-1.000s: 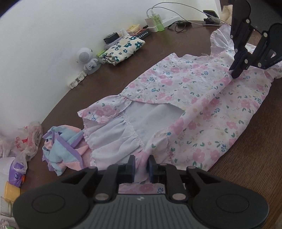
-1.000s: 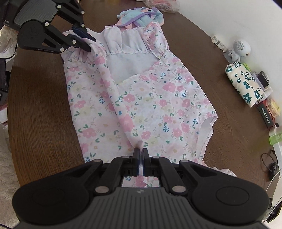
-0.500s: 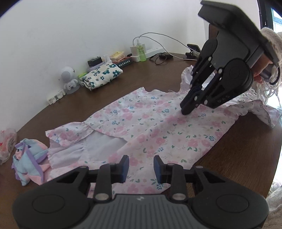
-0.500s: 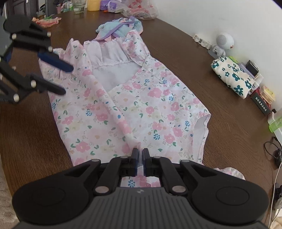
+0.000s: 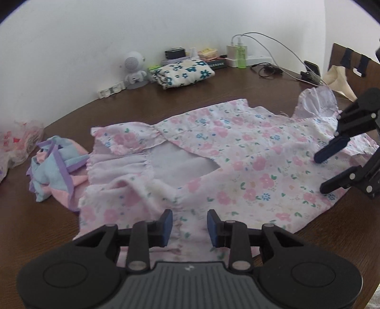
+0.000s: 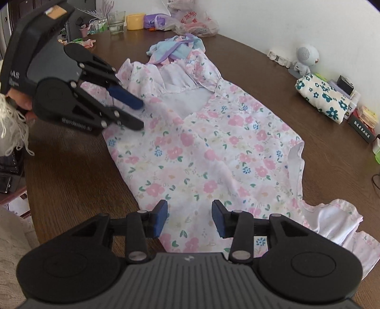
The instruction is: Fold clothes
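A white dress with pink flowers [image 5: 237, 154] lies spread on the brown table [image 5: 142, 109], one long side folded over its middle. In the left wrist view my left gripper [image 5: 188, 225] stands open just over the ruffled sleeve end, holding nothing. My right gripper [image 5: 321, 174] hovers open over the skirt end at the right. The right wrist view shows the dress [image 6: 201, 147] running away from my open right gripper [image 6: 190, 219], which is above the hem. Beside the bodice, at the upper left, my left gripper [image 6: 141, 115] is open, held by a hand.
A crumpled pastel cloth [image 5: 54, 171] lies touching the dress's top. A folded navy-flowered cloth [image 5: 182, 73], a small white speaker figure [image 5: 134, 69], chargers and cables [image 5: 268, 69] line the wall. Plastic bags [image 6: 197, 23], a glass [image 6: 116, 22] and a yellow cup [image 6: 135, 21] stand beyond.
Both grippers let go of the dress: the left opened first and drew back, then the right opened. The folded side now rests flat on the dress.
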`<state>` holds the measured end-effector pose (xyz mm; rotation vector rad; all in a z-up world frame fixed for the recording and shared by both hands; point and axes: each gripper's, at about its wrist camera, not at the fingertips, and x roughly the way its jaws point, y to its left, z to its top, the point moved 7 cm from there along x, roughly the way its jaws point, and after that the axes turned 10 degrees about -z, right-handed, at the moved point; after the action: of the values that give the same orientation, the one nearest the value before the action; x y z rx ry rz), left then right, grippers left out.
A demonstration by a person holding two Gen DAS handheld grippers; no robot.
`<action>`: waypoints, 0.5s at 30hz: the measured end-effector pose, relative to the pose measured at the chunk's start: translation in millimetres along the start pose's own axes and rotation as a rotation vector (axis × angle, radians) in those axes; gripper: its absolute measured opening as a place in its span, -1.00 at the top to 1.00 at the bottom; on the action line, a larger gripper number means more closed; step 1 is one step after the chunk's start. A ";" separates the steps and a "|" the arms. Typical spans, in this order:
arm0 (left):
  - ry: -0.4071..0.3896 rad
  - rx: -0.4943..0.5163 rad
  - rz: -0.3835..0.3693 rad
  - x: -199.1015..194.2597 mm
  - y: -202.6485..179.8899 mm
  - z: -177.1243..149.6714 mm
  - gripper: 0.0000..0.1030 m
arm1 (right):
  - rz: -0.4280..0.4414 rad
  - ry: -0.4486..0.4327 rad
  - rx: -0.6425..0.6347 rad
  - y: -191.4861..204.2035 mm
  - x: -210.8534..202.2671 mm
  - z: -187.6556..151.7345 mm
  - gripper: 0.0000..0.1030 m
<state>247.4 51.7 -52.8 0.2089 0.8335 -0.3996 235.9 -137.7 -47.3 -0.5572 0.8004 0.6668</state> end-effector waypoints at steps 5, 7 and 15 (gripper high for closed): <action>0.017 -0.142 0.035 -15.7 53.5 -26.0 0.39 | 0.006 0.014 0.045 -9.2 5.1 -12.6 0.18; 0.017 -0.177 0.047 -22.8 68.5 -34.2 0.37 | 0.006 0.016 0.059 -12.6 4.5 -15.4 0.18; -0.038 -0.195 0.146 -42.0 73.2 -41.4 0.43 | -0.003 0.027 0.097 -21.3 3.0 -22.7 0.17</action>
<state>225.0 142.8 -46.6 0.0799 0.8090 -0.1831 242.3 -166.2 -58.5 -0.4804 0.8526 0.6157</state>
